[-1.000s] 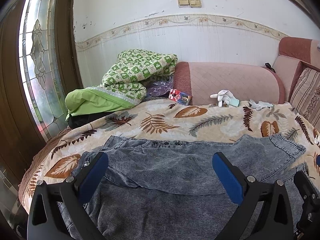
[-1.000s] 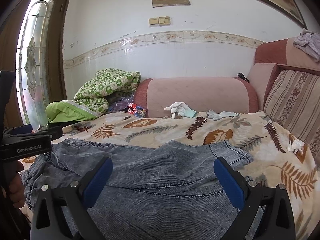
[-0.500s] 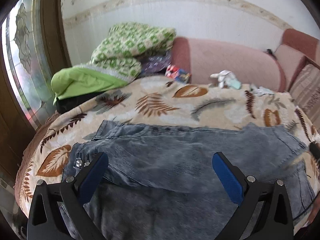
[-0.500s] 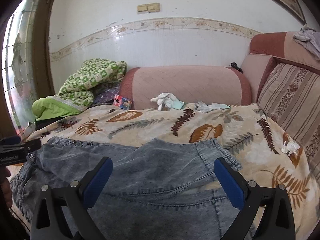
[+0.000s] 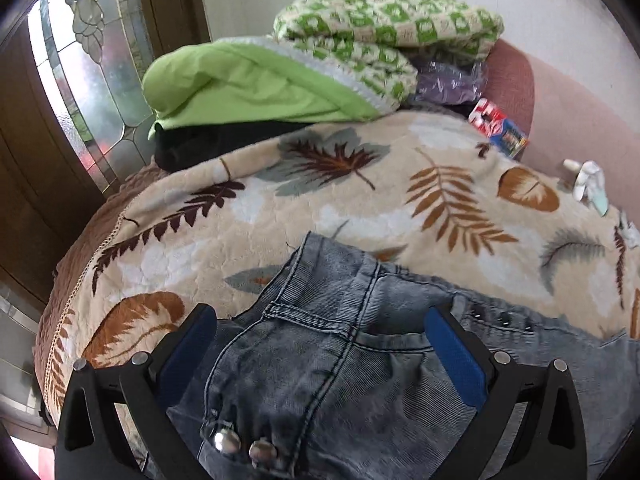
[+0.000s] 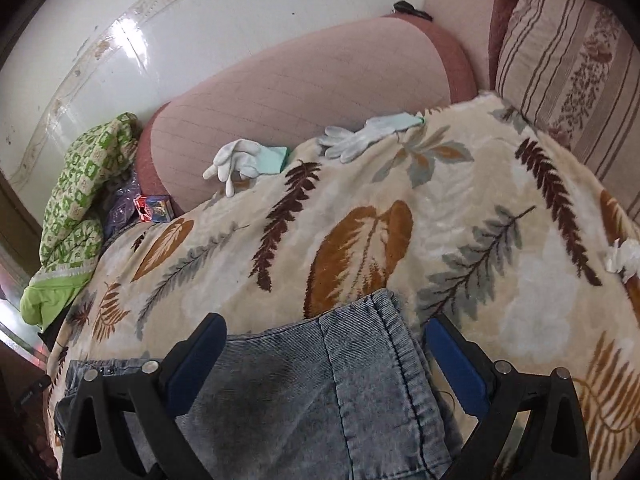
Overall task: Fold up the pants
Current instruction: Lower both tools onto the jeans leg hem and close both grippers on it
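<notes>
The pants [image 5: 328, 368] lie spread on the leaf-print blanket [image 5: 360, 200] that covers the sofa, grey washed denim with the waistband end under your left tongs [image 5: 320, 344] and a leg hem under your right tongs [image 6: 326, 354]. Both pairs of tongs stand wide open, their blue pads on either side of the cloth, gripping nothing.

You are at the grasp stage of a fold, judging from how each tool is aimed at one end of the garment. In the left wrist view the waistband corner with its belt loop sits between the pads, and the metal snaps [image 5: 240, 446] show close to the camera. In the right wrist view the stitched hem [image 6: 400, 340] of the leg lies between the pads, its edge on the blanket.

The next move calls for you to bring each pair of tongs down onto its edge and close on all the denim layers there, not the top layer alone and not the blanket pile beneath. Take the hem on its thick stitched band so it holds. On the left, bite the waistband rather than the loose pocket cloth. Whether the two legs already lie one on the other cannot be told from here, so check that before you lift.
</notes>
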A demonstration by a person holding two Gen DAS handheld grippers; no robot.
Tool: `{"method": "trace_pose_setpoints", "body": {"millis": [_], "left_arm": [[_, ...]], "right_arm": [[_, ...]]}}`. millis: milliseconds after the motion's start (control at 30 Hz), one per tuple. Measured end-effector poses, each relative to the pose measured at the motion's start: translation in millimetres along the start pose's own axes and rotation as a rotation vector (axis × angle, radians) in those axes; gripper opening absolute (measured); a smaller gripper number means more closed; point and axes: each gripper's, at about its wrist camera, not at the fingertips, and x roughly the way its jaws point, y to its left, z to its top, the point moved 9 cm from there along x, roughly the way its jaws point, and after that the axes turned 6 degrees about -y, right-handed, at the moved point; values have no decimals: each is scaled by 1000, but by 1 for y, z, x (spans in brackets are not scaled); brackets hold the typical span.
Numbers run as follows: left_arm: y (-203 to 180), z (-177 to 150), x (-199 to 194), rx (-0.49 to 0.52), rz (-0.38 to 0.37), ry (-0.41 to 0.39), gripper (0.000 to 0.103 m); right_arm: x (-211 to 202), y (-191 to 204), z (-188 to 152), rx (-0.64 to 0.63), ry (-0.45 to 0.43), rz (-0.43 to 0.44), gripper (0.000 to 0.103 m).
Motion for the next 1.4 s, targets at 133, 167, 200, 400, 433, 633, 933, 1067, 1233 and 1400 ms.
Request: {"method": "trace_pose_setpoints", "body": {"millis": [133, 167, 200, 400, 433, 633, 933, 1067, 1233, 1400], "left_arm": [[8, 14, 22, -1, 12, 16, 103], [12, 17, 28, -4, 21, 27, 103], [17, 21, 33, -6, 30, 35, 103], [45, 35, 54, -53, 64, 80, 103], [49, 36, 56, -61, 65, 86, 103], [55, 33, 66, -91, 39, 106, 103], [14, 27, 85, -28, -67, 159, 86], [6, 15, 106, -28, -103, 220, 78], [4, 17, 108, -42, -131, 190, 59], [-15, 19, 99, -12, -165, 155, 16]], "right_arm": [[32, -12, -2, -31, 22, -71, 92], [39, -16, -2, -19, 37, -74, 89], [45, -20, -2, -4, 50, -74, 88], [72, -23, -11, -29, 125, -100, 76], [77, -23, -15, -38, 145, -107, 74], [81, -19, -24, -73, 152, -133, 68], [80, -16, -25, -116, 124, -172, 67], [79, -12, -25, -160, 103, -199, 66], [77, -7, -25, -200, 80, -224, 62], [76, -3, -24, -248, 56, -256, 55]]}}
